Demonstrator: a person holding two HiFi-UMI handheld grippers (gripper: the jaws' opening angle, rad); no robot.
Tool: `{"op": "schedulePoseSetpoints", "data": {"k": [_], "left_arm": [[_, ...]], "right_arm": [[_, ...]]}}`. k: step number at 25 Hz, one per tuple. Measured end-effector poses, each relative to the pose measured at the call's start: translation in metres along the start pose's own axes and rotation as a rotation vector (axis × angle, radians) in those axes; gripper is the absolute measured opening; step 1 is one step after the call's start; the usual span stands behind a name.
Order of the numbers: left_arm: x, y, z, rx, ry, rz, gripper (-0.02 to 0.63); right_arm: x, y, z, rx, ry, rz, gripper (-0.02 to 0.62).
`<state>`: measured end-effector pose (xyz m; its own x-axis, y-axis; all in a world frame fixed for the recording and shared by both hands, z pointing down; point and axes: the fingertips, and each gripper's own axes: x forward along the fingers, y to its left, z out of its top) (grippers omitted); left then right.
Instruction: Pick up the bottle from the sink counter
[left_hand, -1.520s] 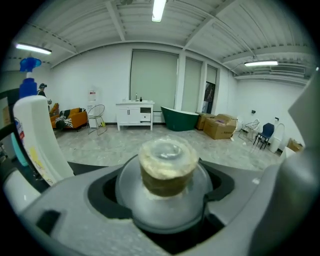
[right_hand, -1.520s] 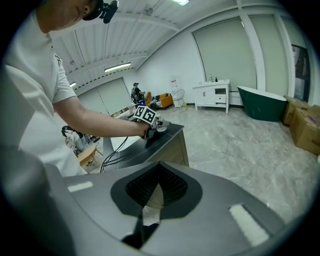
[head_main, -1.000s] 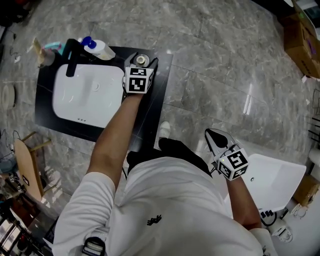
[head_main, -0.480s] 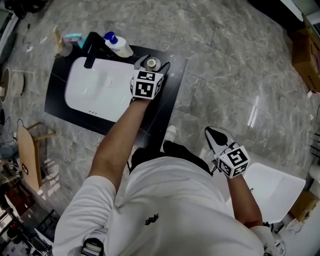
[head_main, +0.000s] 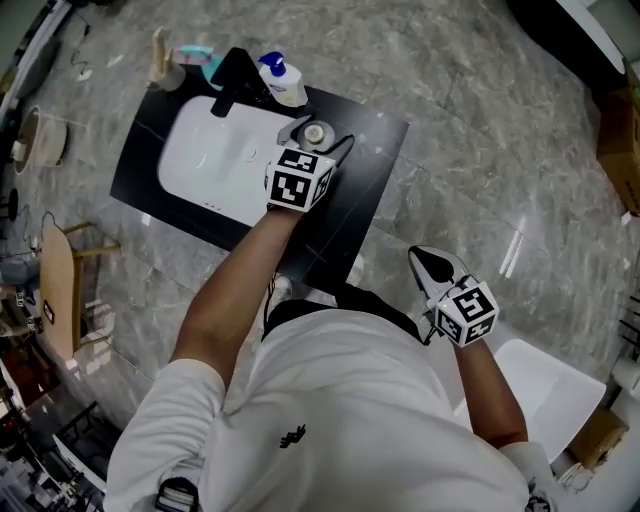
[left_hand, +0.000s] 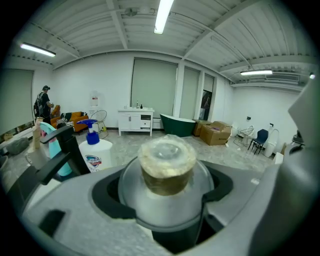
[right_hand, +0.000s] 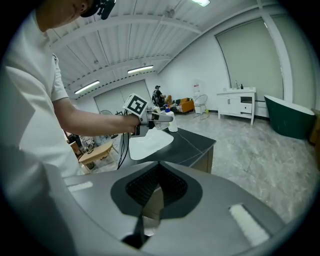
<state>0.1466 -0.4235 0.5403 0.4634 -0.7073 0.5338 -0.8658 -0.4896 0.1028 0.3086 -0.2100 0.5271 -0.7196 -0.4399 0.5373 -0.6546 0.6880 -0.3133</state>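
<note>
1. just left of my left tongs (head_main: 322, 148) stand the black faucet (head_main: 232, 80) and the soap pump bottle (head_main: 283, 80). if i swing that way with the load, i could clip them and knock the pump bottle into the basin (head_main: 215, 160).
2. my left tongs are clamped on the bottle (left_hand: 166, 167). its clear shoulder is wedged between the jaws and the wrapped cap (left_hand: 166, 155) stands above them. the hold is high on a smooth, rounded shoulder, so the body hanging below could slide out if i ease the squeeze or jerk.
3. under the left tongs lies the black sink counter (head_main: 370, 160). i judge the bottle to be just off it, though i cannot see its base. if it is low, a sideways pull could catch the base on the counter and lever it out of my grip.
4. the left tongs point downward. tipping them further could let the bottle pivot between the pads. i cannot tell whether the cap is sealed, so it might leak.
5. my right tongs (head_main: 432, 270) hang well to the right of the counter, over the floor (head_main: 500, 150), jaws together on nothing. they are too far off to steady a slipping bottle.
</note>
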Motion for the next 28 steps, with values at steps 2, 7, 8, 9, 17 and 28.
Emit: {"op": "schedulePoseSetpoints", "data": {"k": [2, 7, 8, 9, 17, 28], "left_arm": [[-0.018, 0.003, 0.000, 0.000, -0.002, -0.005, 0.345], [-0.062, 0.013, -0.003, 0.002, -0.004, -0.022, 0.345], [-0.072, 0.015, -0.004, 0.002, -0.003, -0.027, 0.345], [-0.081, 0.017, -0.005, 0.002, -0.002, -0.031, 0.345], [-0.159, 0.032, -0.016, 0.010, -0.009, -0.071, 0.345], [-0.244, 0.057, -0.045, 0.034, -0.001, -0.121, 0.345]], "right_arm": [[0.007, 0.011, 0.003, -0.010, -0.003, 0.013, 0.014], [0.027, 0.041, 0.013, -0.040, -0.016, 0.043, 0.014], [0.031, 0.049, 0.015, -0.045, -0.019, 0.047, 0.014], [0.034, 0.055, 0.016, -0.049, -0.021, 0.052, 0.014], [0.060, 0.111, 0.027, -0.082, -0.028, 0.059, 0.014], [0.082, 0.177, 0.032, -0.097, -0.057, 0.020, 0.014]]}}
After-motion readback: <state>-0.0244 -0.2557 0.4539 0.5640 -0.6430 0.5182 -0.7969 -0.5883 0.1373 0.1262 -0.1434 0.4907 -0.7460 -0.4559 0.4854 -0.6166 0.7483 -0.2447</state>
